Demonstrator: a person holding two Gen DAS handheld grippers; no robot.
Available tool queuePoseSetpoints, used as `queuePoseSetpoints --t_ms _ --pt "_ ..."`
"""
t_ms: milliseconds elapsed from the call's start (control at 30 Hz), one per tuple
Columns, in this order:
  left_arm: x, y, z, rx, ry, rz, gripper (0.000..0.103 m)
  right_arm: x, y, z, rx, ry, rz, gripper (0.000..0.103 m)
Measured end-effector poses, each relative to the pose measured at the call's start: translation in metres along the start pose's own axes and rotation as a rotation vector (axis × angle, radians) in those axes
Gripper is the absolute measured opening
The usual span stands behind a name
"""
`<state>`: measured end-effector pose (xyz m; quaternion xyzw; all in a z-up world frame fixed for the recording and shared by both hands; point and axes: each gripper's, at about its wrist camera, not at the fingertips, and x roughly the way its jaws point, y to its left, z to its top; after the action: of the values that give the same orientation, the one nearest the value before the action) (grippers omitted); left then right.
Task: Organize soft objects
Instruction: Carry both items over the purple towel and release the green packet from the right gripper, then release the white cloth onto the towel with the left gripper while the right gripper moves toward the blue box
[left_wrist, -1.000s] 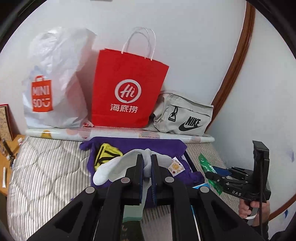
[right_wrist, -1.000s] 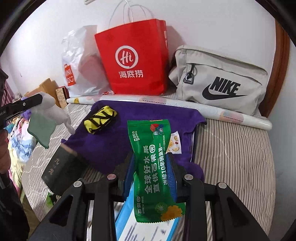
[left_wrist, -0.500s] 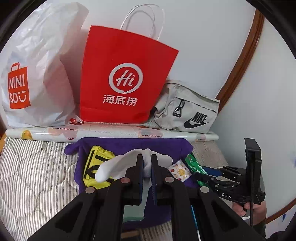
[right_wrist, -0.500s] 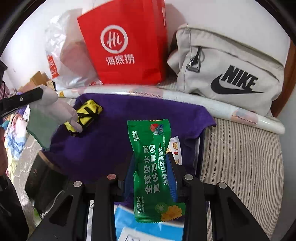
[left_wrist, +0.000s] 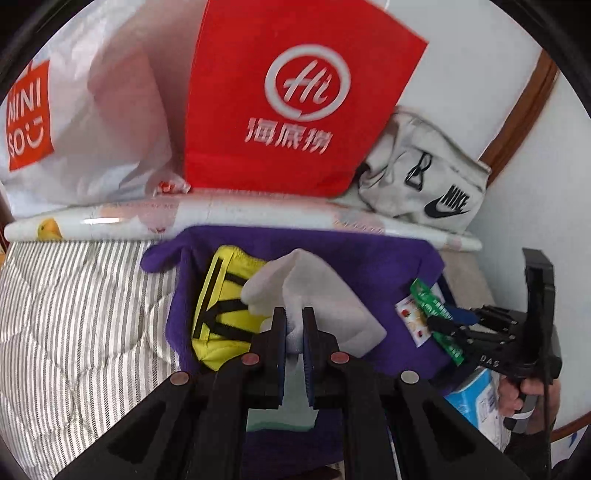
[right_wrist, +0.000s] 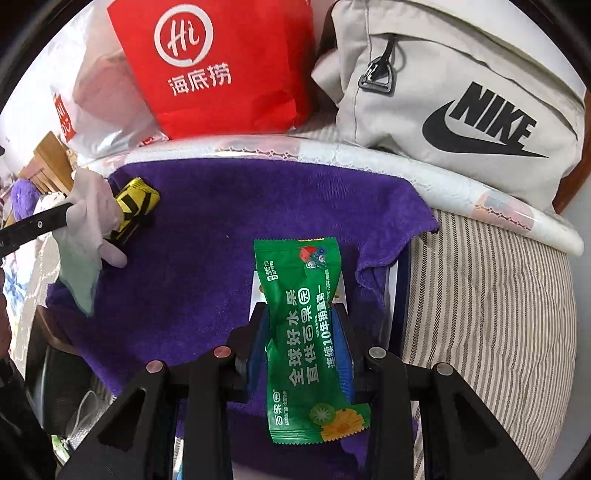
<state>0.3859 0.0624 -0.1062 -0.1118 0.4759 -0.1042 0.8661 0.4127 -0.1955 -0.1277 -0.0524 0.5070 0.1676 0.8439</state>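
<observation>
Here, soft white sock (left_wrist: 314, 291) over fuzzy purple towel (left_wrist: 369, 258).

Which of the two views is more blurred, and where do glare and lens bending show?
Left wrist view: softer, the red paper bag lettering is smeared; a glare streak lies on the glossy printed roll. Right wrist view: sharp, the print on the green snack packet is crisp; the fisheye bends the roll into an arc and darkens the corners.
</observation>
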Motion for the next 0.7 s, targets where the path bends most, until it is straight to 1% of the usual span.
queuePoseSetpoints --t_ms 200,267,367,400,433,467,500,533,700 --pt "0.008 0.0 -0.003 0.017 0.018 0.018 0.009 0.01 0.003 0.003 -0.016 0.029 -0.001 0.036" --pt "0.009 0.0 -0.003 0.022 0.028 0.023 0.012 0.011 0.003 0.004 -0.018 0.037 0.001 0.037" --pt "0.007 -0.001 -0.003 0.036 0.027 0.026 0.026 0.01 0.003 0.003 -0.028 0.04 0.003 0.044" --pt "0.005 -0.001 -0.003 0.04 0.026 0.029 0.033 0.01 0.003 0.003 -0.031 0.043 0.006 0.053" --pt "0.002 -0.002 -0.004 0.043 0.019 0.031 0.038 0.01 0.004 0.004 -0.031 0.044 0.006 0.062" --pt "0.0 -0.002 -0.005 0.044 0.012 0.036 0.041 0.008 0.004 0.004 -0.032 0.034 0.005 0.064" --pt "-0.004 -0.002 -0.006 0.043 0.004 0.044 0.046 0.005 0.004 0.003 -0.034 0.017 0.005 0.065" --pt "-0.007 -0.002 -0.007 0.042 -0.003 0.05 0.048 0.001 0.005 0.003 -0.034 0.004 0.004 0.066" --pt "-0.026 -0.003 -0.011 0.045 -0.023 0.095 0.048 -0.019 0.008 0.0 -0.013 -0.026 -0.003 0.066"
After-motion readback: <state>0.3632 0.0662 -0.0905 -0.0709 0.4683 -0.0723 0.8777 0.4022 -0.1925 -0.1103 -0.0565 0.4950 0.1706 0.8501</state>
